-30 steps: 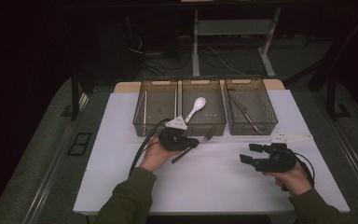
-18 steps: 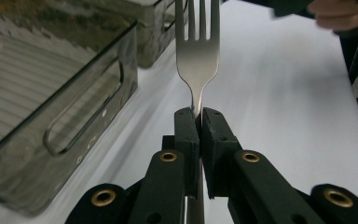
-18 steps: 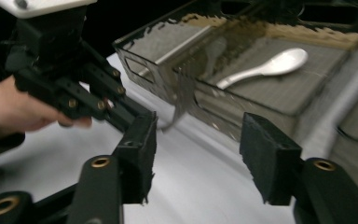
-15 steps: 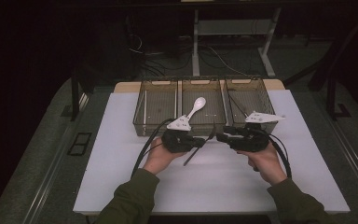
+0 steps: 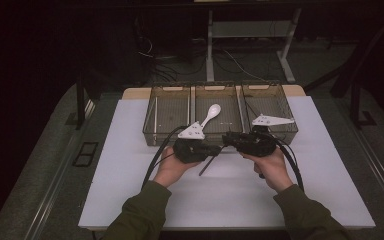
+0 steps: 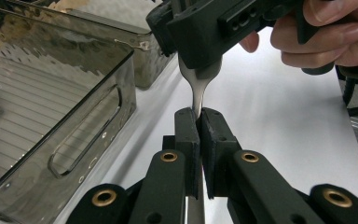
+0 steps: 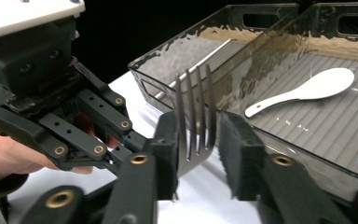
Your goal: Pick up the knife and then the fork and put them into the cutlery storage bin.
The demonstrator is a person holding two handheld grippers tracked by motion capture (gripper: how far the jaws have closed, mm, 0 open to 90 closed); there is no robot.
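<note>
A metal fork [image 6: 196,91] hangs between my two grippers, just in front of the trays. My left gripper [image 6: 199,121] is shut on its handle, whose end sticks down toward the table in the high view, fork [image 5: 207,166]. The left gripper [image 5: 217,149] points right and the right gripper [image 5: 228,139] points left, tip to tip. In the right gripper view the fork's tines [image 7: 195,126] stand between the jaws of my right gripper [image 7: 199,122]. Those jaws have just been closing. The left pad is beside the tines, and a gap remains at the right pad.
Three smoky plastic trays [image 5: 195,102] stand side by side at the back of the white table top [image 5: 130,175]. A white spoon [image 5: 211,114] lies in the middle one, spoon [image 7: 303,93]. A thin metal piece [image 7: 205,58] lies in the tray beyond it.
My right hand has swept left from the table's right side to meet the left gripper at the fork's head, its jaws narrowing. The left hand has hardly shifted.
</note>
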